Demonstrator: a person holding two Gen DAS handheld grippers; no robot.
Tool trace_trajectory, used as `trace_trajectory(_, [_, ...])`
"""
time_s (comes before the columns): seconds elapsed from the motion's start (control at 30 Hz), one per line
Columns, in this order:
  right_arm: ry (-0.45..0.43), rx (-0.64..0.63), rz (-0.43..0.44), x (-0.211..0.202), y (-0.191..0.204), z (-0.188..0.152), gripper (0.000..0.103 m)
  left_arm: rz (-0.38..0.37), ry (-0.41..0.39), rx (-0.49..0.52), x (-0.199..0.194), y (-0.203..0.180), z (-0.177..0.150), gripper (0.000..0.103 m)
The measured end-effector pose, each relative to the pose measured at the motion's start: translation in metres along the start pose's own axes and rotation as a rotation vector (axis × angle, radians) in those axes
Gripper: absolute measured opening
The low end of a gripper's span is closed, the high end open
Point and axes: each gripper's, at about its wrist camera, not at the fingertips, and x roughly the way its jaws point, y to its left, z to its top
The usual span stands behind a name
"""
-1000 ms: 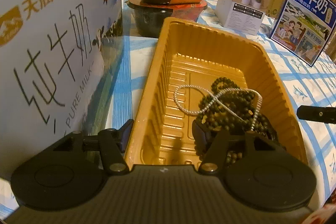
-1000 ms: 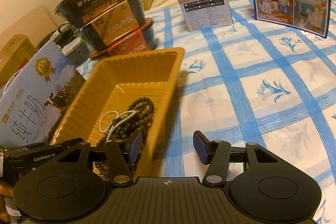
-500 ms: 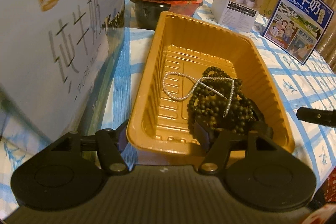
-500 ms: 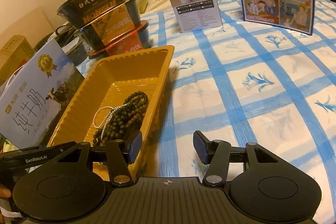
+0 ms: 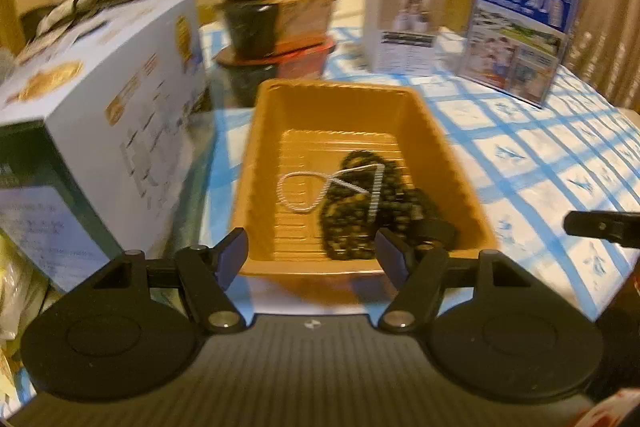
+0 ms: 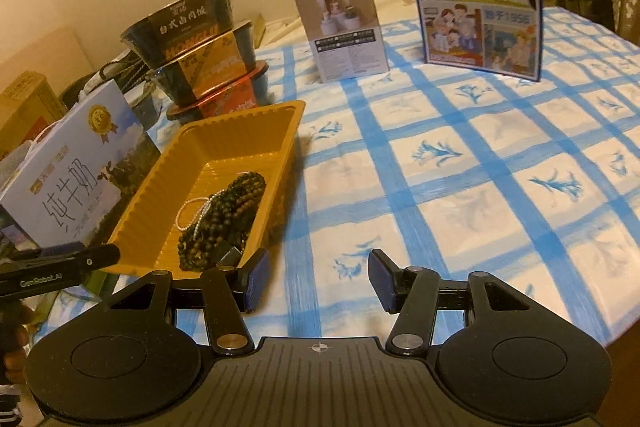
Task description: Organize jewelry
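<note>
- Beads (image 5: 360, 203) lie piled in our orange tray (image 5: 452, 163), a silver chain (image 5: 308, 187) looped over them.
- Our left gripper (image 5: 312, 255) hangs at the tray's near wall, fingers apart, holding nothing.
- Our right gripper (image 6: 316, 279) hovers over the checked cloth (image 6: 460, 155) just right of the tray, fingers spread and empty.
- Stacked bowls (image 6: 196, 47) stand behind the tray.

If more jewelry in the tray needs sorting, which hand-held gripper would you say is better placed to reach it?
Probably the left hand-held gripper: open, it faces straight into the orange tray, beads and silver chain just ahead. The right hand-held gripper, also open, points at bare tablecloth beside the tray.
</note>
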Motion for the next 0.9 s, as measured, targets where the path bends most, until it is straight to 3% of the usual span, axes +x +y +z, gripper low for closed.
trace_trajectory(0.13, [-0.005,-0.017,-0.034,-0.019,0.002,-0.005,0.055,-0.026,-0.01,0.047,-0.015,-0.023,-0.003,0.068])
trace_trajectory(0.4, [0.002,0.013,-0.017,-0.051,0.002,-0.022,0.055,-0.067,-0.011,0.113,-0.042,-0.058,-0.014,0.068])
trace_trajectory(0.9, [0.002,0.081,-0.102,-0.079,0.022,-0.068,0.056,-0.152,-0.025,0.183,-0.059,-0.071,-0.044,0.081])
